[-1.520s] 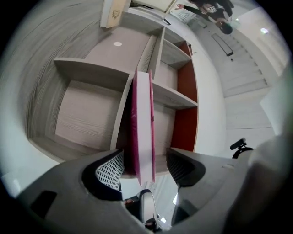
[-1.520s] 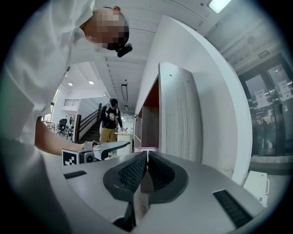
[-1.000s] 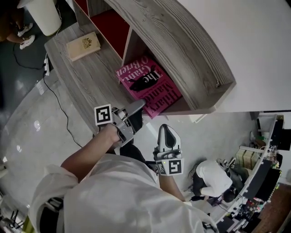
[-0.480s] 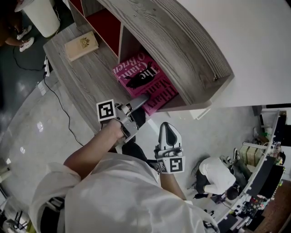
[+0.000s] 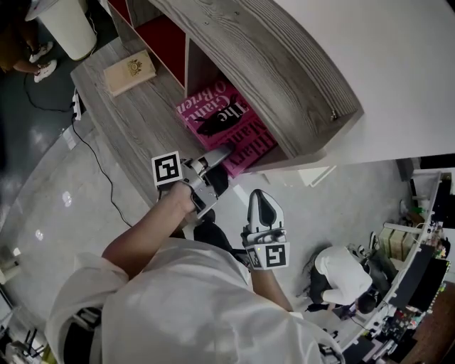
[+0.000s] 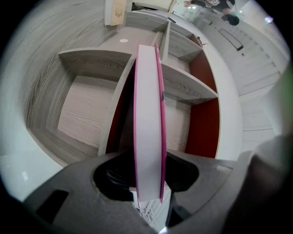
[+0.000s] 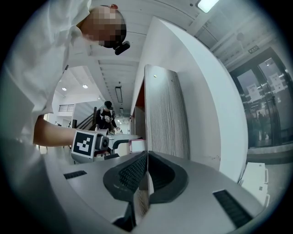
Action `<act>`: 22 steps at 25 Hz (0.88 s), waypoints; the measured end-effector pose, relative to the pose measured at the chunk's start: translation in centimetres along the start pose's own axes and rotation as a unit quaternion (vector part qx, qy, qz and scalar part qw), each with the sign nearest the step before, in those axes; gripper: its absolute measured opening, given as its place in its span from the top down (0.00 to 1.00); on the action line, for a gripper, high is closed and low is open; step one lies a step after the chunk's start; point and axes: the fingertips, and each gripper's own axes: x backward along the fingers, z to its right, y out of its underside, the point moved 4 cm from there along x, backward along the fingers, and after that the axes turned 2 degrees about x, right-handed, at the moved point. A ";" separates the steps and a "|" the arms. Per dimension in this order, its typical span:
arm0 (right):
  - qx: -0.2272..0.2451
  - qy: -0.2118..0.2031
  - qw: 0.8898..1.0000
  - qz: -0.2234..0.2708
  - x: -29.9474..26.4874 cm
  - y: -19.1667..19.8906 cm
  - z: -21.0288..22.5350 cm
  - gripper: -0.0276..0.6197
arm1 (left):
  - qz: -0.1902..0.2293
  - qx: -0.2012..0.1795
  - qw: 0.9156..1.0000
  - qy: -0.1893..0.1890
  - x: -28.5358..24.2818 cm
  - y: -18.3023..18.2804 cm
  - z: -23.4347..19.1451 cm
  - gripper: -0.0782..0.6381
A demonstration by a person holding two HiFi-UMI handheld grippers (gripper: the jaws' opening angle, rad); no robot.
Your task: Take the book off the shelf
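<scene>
A pink book [image 5: 224, 124] lies in the open compartment of the grey wooden shelf [image 5: 284, 78], its near corner sticking out. My left gripper [image 5: 222, 155] has just been closing and now has that corner between its jaws. In the left gripper view the book's white page edge [image 6: 149, 128] runs straight ahead, and the left gripper [image 6: 149, 176] presses its pads on both covers. My right gripper [image 5: 261, 202] hangs below the shelf, apart from the book. Seen up close, the right gripper [image 7: 145, 176] has its pads together with nothing between them.
A tan book [image 5: 130, 71] lies on the shelf's wooden surface to the far left, and a white bin [image 5: 60, 21] stands beyond it. Red-backed compartments [image 6: 201, 132] sit beside the book's slot. A person [image 5: 345, 274] crouches on the floor at lower right.
The left gripper's jaws have narrowed onto the book's near corner. The right gripper has stayed where it was.
</scene>
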 end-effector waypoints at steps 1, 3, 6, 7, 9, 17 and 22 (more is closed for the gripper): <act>-0.001 -0.001 1.000 0.001 0.1 0.0 0.0 0.93 | 0.002 0.001 1.000 -0.001 0.0 0.0 0.0 0.67; -0.005 0.000 1.000 0.001 0.2 0.0 0.2 0.93 | 0.004 0.003 1.000 -0.001 0.0 0.0 -0.1 0.67; -0.011 0.001 1.000 0.001 0.6 0.0 0.5 0.93 | 0.009 0.009 1.000 0.002 0.1 0.2 0.1 0.67; -0.012 0.001 1.000 0.001 0.7 0.0 0.6 0.93 | 0.010 0.010 1.000 0.003 0.2 0.3 0.1 0.68; -0.012 0.000 1.000 0.001 0.7 -0.1 0.7 0.93 | 0.012 0.013 1.000 0.005 0.4 0.3 0.2 0.68; -0.011 -0.017 1.000 0.010 1.0 -0.7 -0.1 0.93 | 0.019 0.023 0.999 0.019 2.2 0.8 0.9 0.68; -0.007 -0.031 0.999 0.016 1.4 -0.9 -0.8 0.93 | 0.026 0.032 0.999 0.033 4.0 1.3 1.4 0.68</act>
